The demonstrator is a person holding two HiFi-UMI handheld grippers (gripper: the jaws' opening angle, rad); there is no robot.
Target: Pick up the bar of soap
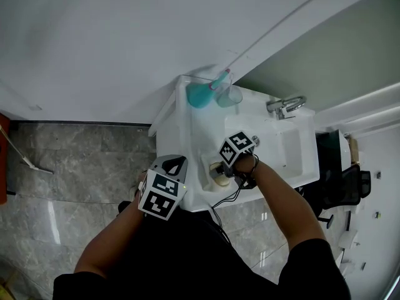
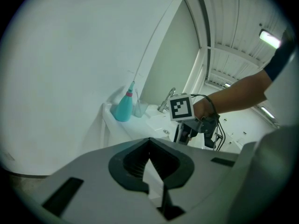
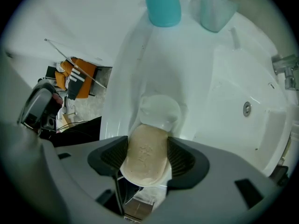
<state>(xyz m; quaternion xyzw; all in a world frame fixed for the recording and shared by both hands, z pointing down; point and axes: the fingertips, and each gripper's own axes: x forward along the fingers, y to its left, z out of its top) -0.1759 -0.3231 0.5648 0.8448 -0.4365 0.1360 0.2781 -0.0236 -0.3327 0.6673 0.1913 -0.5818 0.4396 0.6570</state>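
No text is readable (the bar of soap (image 3: 145, 157) bears a blurred stamp).

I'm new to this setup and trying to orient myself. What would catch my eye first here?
A cream bar of soap sits between the right gripper's jaws, at the white washbasin's near edge. A teal bottle and a clear cup stand at its far corner, by the wall.

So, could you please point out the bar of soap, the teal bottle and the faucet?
bar of soap (image 3: 145, 155): right gripper view, middle of its upper face.
teal bottle (image 1: 200, 95): head view, on its body.
faucet (image 1: 282, 107): head view, on its chrome body.
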